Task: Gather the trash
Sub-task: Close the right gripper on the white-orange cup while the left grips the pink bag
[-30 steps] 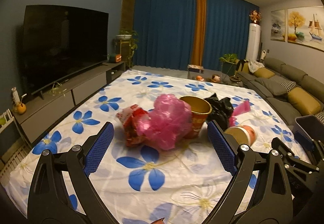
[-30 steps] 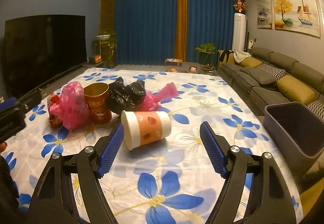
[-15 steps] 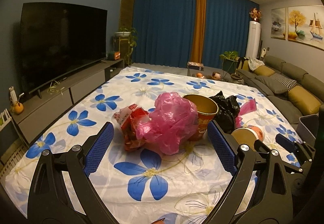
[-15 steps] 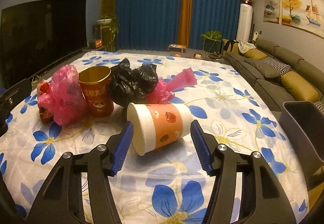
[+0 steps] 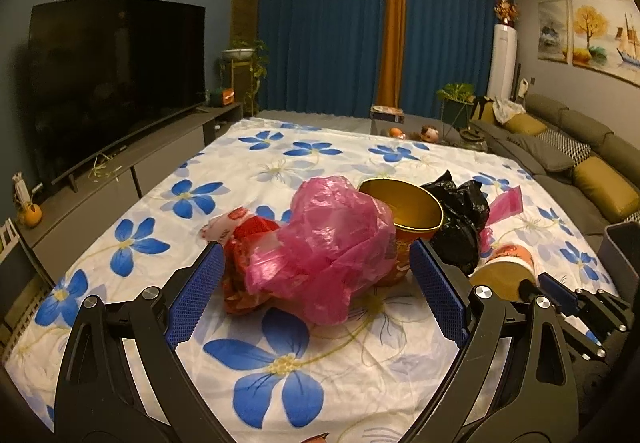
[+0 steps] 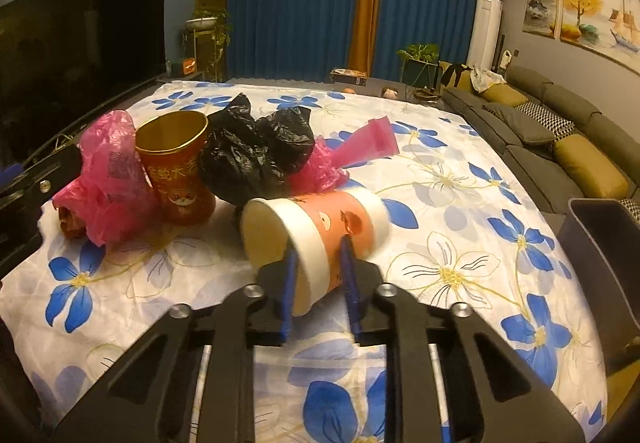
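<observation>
Trash lies on a table with a floral cloth [image 5: 256, 359]. A crumpled pink plastic bag [image 5: 332, 243] rests on a red wrapper [image 5: 244, 243], with an upright gold-and-red cup [image 5: 404, 215] and a black bag [image 5: 460, 219] behind. My left gripper [image 5: 316, 295] is open, its jaws either side of the pink bag's near part. My right gripper [image 6: 318, 279] is shut on the rim end of an orange-and-white paper cup [image 6: 320, 227] lying on its side. That cup also shows in the left wrist view [image 5: 504, 271].
A dark grey bin [image 6: 604, 243] stands off the table's right edge. A second pink bag [image 6: 360, 151] lies behind the black bag [image 6: 256, 159]. A TV cabinet [image 5: 100, 195] runs along the left, a sofa [image 5: 580, 171] along the right.
My right gripper moved forward and closed on the paper cup. My left gripper moved forward, bringing its open jaws around the pink bag.
</observation>
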A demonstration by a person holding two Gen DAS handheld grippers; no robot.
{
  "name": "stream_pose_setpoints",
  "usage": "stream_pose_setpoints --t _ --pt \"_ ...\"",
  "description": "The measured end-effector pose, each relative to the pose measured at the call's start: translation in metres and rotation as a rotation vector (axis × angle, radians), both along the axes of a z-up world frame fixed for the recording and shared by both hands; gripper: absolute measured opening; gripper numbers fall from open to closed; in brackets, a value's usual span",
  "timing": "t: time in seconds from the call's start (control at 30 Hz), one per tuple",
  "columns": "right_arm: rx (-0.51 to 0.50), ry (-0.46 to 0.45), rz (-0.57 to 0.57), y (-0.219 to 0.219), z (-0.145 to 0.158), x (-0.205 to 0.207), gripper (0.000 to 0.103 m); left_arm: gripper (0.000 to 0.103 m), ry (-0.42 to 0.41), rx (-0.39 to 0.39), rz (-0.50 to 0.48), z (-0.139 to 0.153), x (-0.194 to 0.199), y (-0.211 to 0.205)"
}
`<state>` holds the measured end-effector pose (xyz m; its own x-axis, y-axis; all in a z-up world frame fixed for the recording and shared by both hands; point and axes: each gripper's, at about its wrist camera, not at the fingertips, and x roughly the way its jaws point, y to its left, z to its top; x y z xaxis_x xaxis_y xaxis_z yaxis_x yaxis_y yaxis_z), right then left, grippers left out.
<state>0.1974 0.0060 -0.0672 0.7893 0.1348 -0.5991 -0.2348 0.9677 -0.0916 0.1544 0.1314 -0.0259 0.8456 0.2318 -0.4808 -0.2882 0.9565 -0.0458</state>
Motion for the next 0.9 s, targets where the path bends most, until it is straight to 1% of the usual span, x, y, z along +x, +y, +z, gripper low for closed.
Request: stream_pose_setpoints --t 0.17,0.27,0.37,0.43,0.47,0.53,0.63,0.67,0.73,0.9 --pt "0.002 -0.016 -0.006 -0.009 0.001 -0.001 0.006 0.091 0.039 -0.016 -0.009 -0.009 0.014 0.000" --pt "0.005 -0.031 -0.014 -0.016 0.003 -0.005 0.004 0.082 0.061 -0.026 -0.017 -0.014 0.019 0.000" --pt "0.022 -0.036 -0.021 -0.023 0.005 -0.008 0.004 0.073 0.075 -0.041 -0.022 -0.018 0.021 0.001" --pt "0.028 -0.043 -0.026 -0.027 0.006 -0.011 0.004 0.063 0.081 -0.053 -0.032 -0.020 0.022 0.001" --pt "0.033 -0.047 -0.027 -0.029 0.007 -0.013 0.004 0.061 0.085 -0.056 -0.035 -0.020 0.022 0.001" --pt "0.038 -0.052 -0.028 -0.030 0.008 -0.016 0.004 0.050 0.092 -0.060 -0.049 -0.022 0.024 0.000" --pt "0.042 -0.055 -0.029 -0.033 0.009 -0.018 0.004 0.039 0.097 -0.059 -0.067 -0.023 0.024 -0.004" --pt "0.044 -0.056 -0.029 -0.034 0.009 -0.019 0.004 0.037 0.096 -0.057 -0.073 -0.023 0.023 -0.005" --pt "0.048 -0.060 -0.032 -0.037 0.010 -0.021 0.004 0.027 0.092 -0.054 -0.081 -0.023 0.022 -0.007" --pt "0.050 -0.076 -0.041 -0.041 0.015 -0.029 0.004 0.014 0.089 -0.067 -0.098 -0.023 0.019 -0.009"
